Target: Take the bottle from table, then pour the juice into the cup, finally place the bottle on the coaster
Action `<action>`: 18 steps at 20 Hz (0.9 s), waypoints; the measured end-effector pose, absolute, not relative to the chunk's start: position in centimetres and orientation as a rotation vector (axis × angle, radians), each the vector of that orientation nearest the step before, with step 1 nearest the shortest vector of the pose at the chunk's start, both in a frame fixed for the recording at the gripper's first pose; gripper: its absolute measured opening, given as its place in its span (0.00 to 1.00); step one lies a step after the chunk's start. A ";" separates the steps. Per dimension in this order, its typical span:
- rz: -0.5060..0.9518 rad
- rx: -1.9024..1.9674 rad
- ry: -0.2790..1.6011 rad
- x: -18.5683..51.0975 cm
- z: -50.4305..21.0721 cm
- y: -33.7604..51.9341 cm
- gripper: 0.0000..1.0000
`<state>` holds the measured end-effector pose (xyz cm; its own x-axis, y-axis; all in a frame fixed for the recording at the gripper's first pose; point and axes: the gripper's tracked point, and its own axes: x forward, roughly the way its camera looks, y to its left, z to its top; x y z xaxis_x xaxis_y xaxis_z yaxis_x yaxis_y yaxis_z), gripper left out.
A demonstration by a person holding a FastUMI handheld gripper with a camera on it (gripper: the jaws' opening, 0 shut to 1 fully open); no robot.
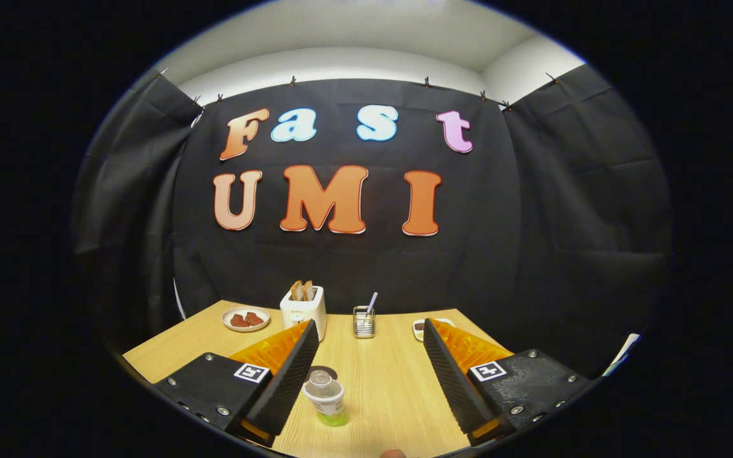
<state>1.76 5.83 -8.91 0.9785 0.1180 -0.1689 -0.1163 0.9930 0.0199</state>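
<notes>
Bottle sits right at the near end of the table, almost under the claw, upright and not grabbed yet.

The small clear bottle [326, 397] with green juice at the bottom stands between the 2 fingers but way off-center, just beside the left finger [290, 375] and well apart from the right one [449, 375]. The gripper [369, 381] is spread wide and has nothing in it. So I'd say the next move is a nudge left plus a drop lower before closing. Dark round coaster [323, 371] sits just behind the bottle. Bare wood table [392, 381] to the right gives plenty of room. Further back: glass cup [363, 322] with a spoon, toaster [303, 310], a plate [246, 319] of something red, and a small dish [418, 328] beyond the right finger.
</notes>
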 end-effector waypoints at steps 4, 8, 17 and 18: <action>0.159 0.007 0.272 2.0 -13.4 7.7 0.99; 0.196 0.003 0.360 2.1 -17.8 9.6 0.99; 0.226 0.008 0.504 2.5 -26.1 12.1 0.99; 0.225 0.005 0.516 2.6 -26.8 12.2 0.99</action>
<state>2.59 12.16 -26.78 0.8458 0.2147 -0.4883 -0.2121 0.9753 0.0614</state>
